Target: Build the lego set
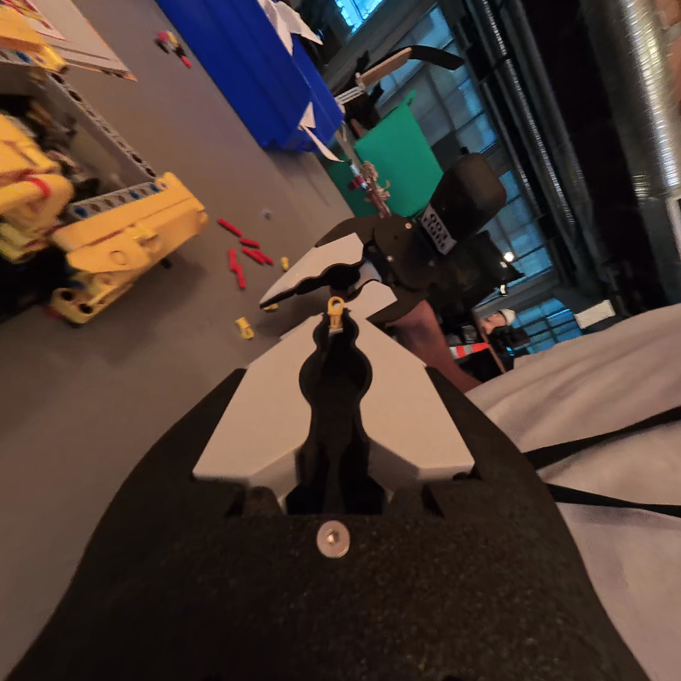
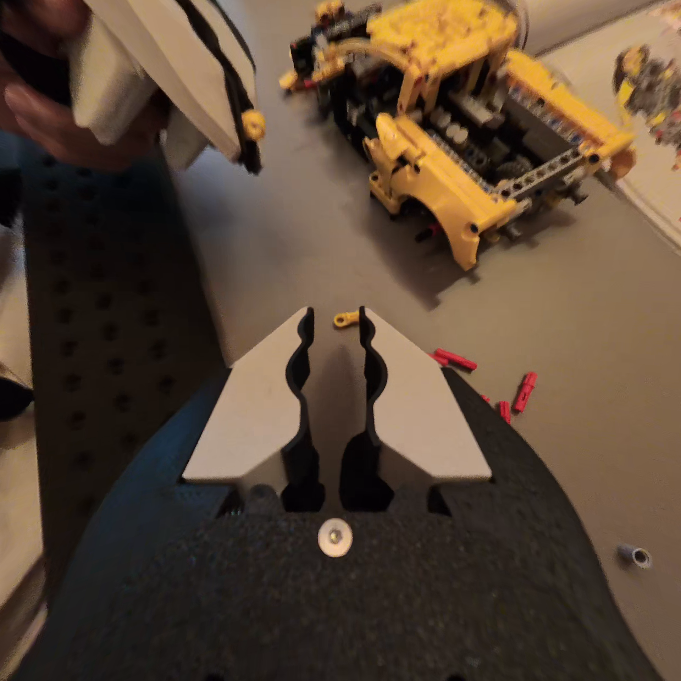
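The left gripper (image 1: 336, 320) reaches up from the bottom centre of its own view, its fingers (image 1: 390, 372) pressed together on a small yellow piece (image 1: 335, 312) at the tips. The right gripper (image 2: 336, 313) has its fingers (image 2: 258, 398) parted with a clear gap, tips low over the bench (image 2: 294, 236).

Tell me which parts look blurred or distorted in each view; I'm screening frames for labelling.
Left wrist view: the yellow lego vehicle is motion-smeared at the left edge, the scene tilts with wide-angle bending, and the held small yellow connector stays sharp. Right wrist view: the left gripper at top left is blurred, the vehicle soft, the loose yellow connector fairly crisp.
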{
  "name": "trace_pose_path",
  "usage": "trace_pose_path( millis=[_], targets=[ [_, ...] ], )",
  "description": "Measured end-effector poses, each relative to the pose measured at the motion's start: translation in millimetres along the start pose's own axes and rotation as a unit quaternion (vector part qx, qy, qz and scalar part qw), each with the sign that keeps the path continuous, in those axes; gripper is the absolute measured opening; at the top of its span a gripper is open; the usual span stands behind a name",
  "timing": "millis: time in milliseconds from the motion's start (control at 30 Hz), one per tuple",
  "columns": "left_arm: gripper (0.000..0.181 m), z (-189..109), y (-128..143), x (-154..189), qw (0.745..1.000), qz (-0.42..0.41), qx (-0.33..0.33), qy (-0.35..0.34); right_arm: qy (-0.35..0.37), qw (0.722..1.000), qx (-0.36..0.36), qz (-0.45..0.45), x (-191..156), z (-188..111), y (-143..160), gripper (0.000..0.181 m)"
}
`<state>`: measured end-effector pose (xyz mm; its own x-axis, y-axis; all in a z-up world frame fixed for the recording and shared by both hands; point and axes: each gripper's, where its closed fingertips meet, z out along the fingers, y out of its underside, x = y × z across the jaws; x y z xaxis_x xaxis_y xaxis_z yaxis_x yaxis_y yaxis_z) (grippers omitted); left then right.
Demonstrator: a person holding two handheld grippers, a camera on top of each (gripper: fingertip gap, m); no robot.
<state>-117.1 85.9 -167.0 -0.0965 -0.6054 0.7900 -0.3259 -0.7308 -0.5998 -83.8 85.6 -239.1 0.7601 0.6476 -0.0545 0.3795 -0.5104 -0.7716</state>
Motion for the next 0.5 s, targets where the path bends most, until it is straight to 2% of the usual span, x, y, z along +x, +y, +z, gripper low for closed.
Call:
trace_pose_path(
  millis=[133,233,333,400,500],
  targets=[
    [0.006,-6,1,-21,0.998,0.039,0.001,-0.045,-0.006,0.998,-0.061,-0.021,1,14,17,0.032],
    [0.006,-5,8,-32,0.993,0.072,-0.030,-0.094,0.007,0.998,-0.052,-0.033,6,16,15,0.026],
    [0.007,-3,19,-48,0.971,0.141,-0.087,-0.171,0.010,0.997,-0.056,-0.043,7,18,16,0.022],
    [0.007,1,26,-49,0.963,0.164,-0.113,-0.182,0.021,0.998,-0.052,-0.027,9,19,14,0.018],
    [0.007,3,31,-53,0.959,0.167,-0.129,-0.188,0.003,0.998,-0.050,0.024,4,22,10,0.021]
  ],
)
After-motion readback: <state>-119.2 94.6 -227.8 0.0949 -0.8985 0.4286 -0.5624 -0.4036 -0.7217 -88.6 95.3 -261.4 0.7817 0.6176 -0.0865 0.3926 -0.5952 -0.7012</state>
